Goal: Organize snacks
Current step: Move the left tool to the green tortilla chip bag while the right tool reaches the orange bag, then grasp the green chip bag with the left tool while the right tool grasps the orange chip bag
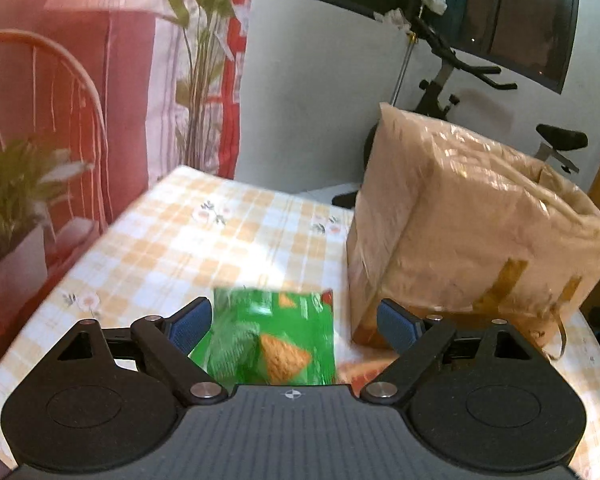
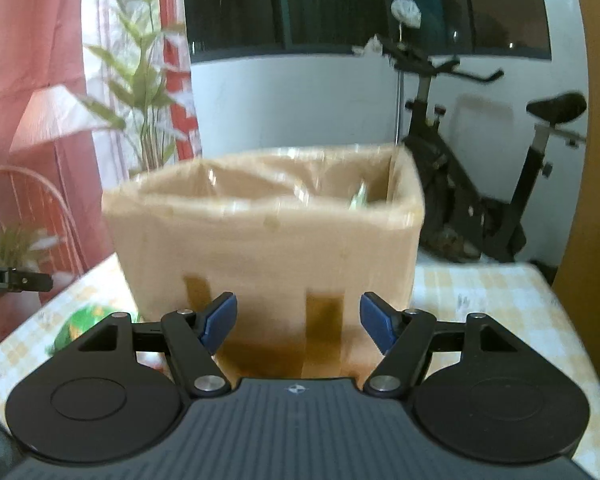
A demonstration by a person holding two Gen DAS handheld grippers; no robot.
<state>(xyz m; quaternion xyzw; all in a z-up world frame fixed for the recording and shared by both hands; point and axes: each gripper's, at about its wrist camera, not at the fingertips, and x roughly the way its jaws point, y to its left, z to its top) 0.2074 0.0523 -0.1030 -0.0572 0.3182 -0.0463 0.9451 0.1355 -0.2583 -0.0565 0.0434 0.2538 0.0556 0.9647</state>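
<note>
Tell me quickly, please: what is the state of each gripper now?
Left gripper: open, holding nothing; the green snack bag lies between its fingers.
Right gripper: open, empty, facing the cardboard box.

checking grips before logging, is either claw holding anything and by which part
Nothing is held. The left claw is open above the green snack bag; the right claw is open.
</note>
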